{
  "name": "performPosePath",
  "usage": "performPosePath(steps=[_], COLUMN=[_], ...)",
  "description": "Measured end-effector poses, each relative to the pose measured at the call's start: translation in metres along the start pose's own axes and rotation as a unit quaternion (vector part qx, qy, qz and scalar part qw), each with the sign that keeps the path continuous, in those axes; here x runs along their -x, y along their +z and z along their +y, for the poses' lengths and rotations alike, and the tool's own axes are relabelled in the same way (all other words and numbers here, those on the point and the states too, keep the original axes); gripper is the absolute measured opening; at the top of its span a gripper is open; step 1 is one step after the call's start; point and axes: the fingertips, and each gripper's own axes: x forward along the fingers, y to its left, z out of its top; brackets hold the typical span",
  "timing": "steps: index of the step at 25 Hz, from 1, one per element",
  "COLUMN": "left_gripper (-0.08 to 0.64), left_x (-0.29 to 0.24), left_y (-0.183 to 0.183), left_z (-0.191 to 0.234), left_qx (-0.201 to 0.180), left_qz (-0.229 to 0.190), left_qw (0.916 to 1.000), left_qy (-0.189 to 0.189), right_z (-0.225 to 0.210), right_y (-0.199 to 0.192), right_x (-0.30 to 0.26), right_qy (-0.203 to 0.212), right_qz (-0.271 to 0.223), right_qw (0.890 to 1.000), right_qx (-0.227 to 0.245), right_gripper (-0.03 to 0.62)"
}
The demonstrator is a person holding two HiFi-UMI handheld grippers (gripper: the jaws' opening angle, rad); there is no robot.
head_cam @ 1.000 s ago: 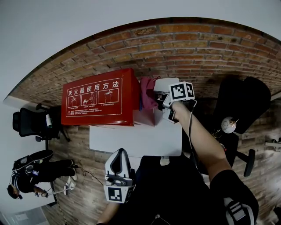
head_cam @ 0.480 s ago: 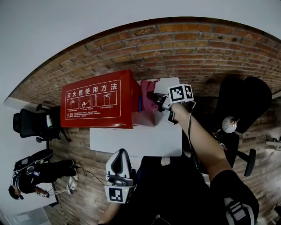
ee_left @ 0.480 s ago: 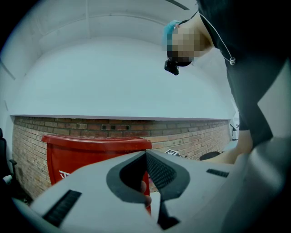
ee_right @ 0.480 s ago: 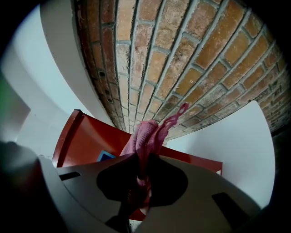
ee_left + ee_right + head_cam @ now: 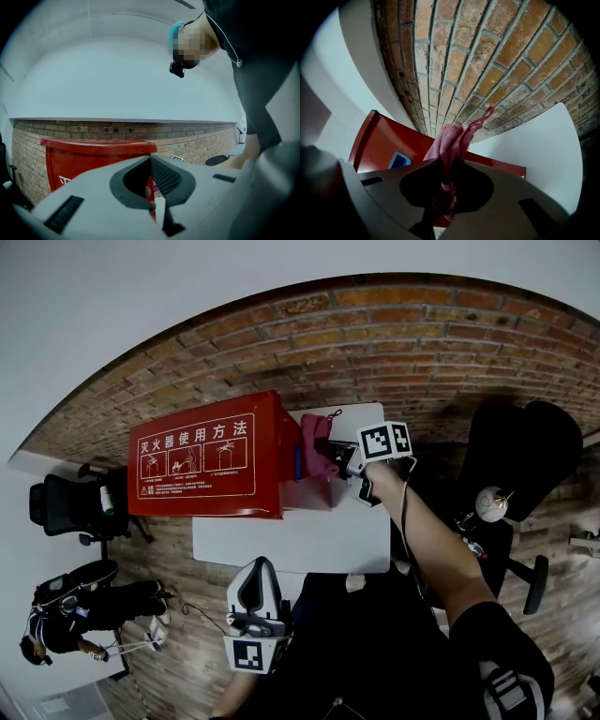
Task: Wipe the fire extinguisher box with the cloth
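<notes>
Pink cloth [image 5: 451,137] clamped in right tongs [image 5: 444,164], against the right end of the fire extinguisher box [image 5: 202,456] at the far-left corner of the counter [image 5: 281,545]; left tongs [image 5: 150,158] closed, empty; hard rubbing could drag cloth free.

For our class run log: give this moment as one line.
right gripper: shut on pink cloth, at end of fire extinguisher box | left gripper: shut, empty, held low

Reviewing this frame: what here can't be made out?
- Head view: whether the cloth touches the fire extinguisher box; the cloth's own folds cover that spot.
- Head view: small print on the box's label, too small.
- Left gripper view: box's lower front, behind the left gripper.
</notes>
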Motion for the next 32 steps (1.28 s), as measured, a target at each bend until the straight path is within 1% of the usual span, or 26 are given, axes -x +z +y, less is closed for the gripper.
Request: performPosePath(steps=[4, 8, 15, 23, 32], left_gripper=[0.038, 0.038, 0.038, 0.038, 0.038], left_x=[-0.002, -0.003, -0.001, 0.004, 0.008], left_y=[0.005, 0.008, 0.007, 0.004, 0.002], left_z=[0.001, 0.004, 0.004, 0.008, 0.01], left_qx=[-0.004, -0.007, -0.008, -0.007, -0.007], left_qz=[-0.004, -0.005, -0.003, 0.002, 0.003], left_qw=[1.0, 1.0, 1.0, 1.0, 0.9999], left_qy=[-0.001, 0.001, -0.001, 0.005, 0.01], right_z=[-0.006, -0.014, -0.037, -0.061, -0.077], right_y=[-0.002, -0.006, -0.016, -0.024, -0.031], right_x=[-0.001, -0.003, -0.007, -0.011, -0.014], right_qy=[-0.006, -0.014, -0.032, -0.058, -0.08], right_qz=[0.004, 0.011, 0.02, 0.028, 0.034], right_qw=[1.0, 1.0, 0.999, 0.998, 0.996], right_qx=[0.011, 0.012, 0.011, 0.017, 0.022], right_gripper=[0.067, 0.067, 0.067, 0.067, 0.067])
